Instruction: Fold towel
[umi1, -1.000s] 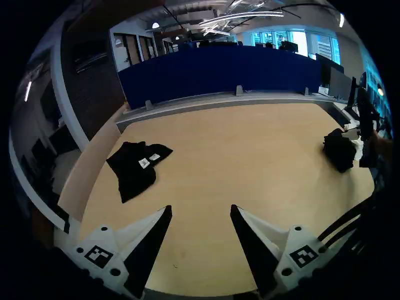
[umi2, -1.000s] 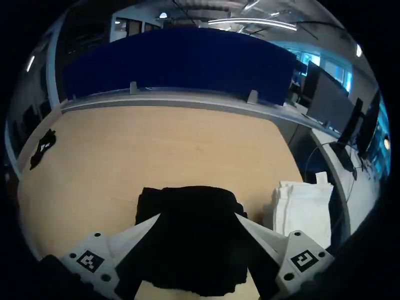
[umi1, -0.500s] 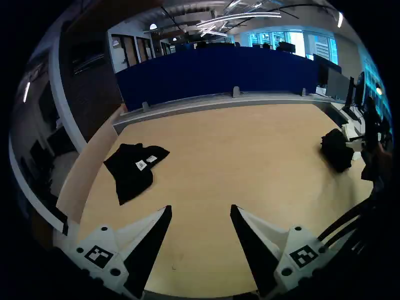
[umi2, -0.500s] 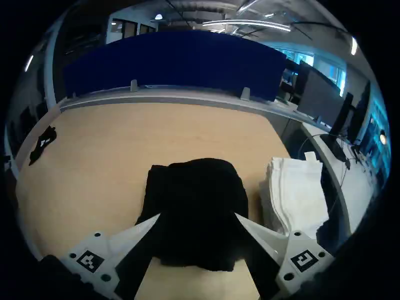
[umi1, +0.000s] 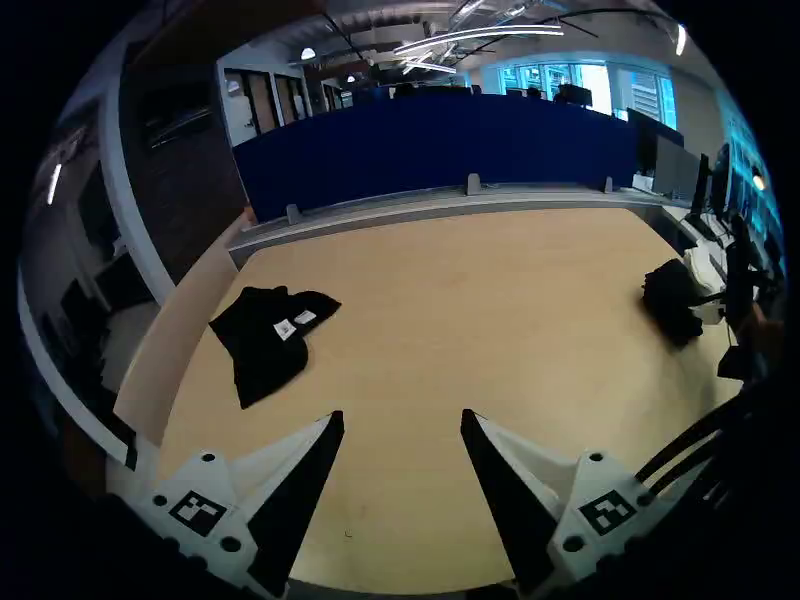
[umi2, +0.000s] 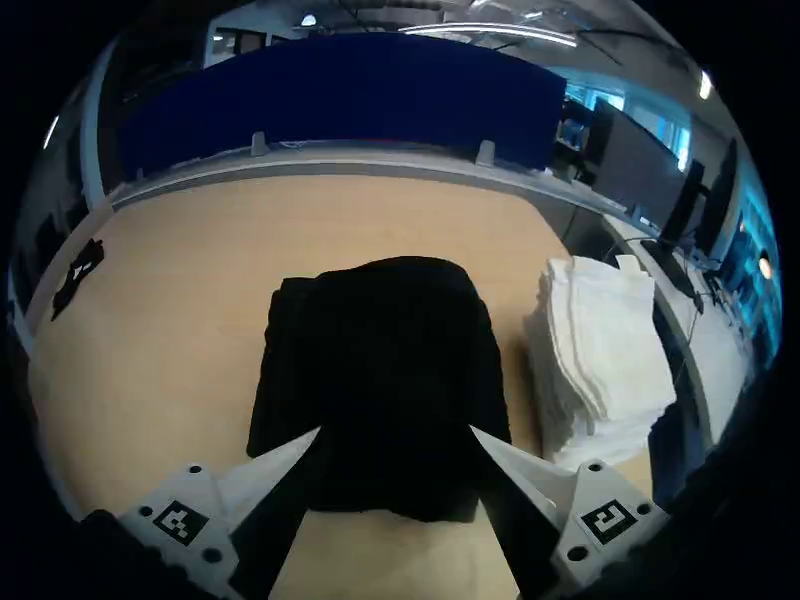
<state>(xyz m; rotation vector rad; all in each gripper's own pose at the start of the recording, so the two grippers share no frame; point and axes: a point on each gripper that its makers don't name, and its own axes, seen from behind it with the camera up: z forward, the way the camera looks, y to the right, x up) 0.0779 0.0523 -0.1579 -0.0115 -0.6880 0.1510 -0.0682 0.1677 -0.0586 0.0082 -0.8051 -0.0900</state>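
Bench top of pale wood (umi1: 480, 300) runs back to a long blue partition (umi1: 440, 145) along its far edge. In the left gripper view the left tool (umi1: 400, 420) hovers over the near part of the bench, its two white fingers spread wide with only bare wood between them – it is open and grips nothing. Off to its left, near the bench's side edge, lies a crumpled black towel (umi1: 265, 335), spread unevenly, with two small white tags showing on top. Far across the bench, close to its right edge, sits a folded black towel (umi1: 675, 300) as a compact dark bundle.

In the right gripper view that same folded black towel (umi2: 385, 370) lies flat on the bench (umi2: 200, 260) straight ahead of the right tool (umi2: 395, 432). Its near end reaches in between the tool's two fingers, which stand spread wide on either side of the cloth – the tool is open, not clamped on it. Just beside the towel, on its right, stands a stack of white towels (umi2: 600, 370), neatly layered, close to the bench's right edge. The crumpled black towel (umi2: 75, 275) shows small at the far left of the bench, well apart from the folded one. The blue partition (umi2: 330, 100) stands behind, with dark monitors (umi2: 625, 160) to its right.
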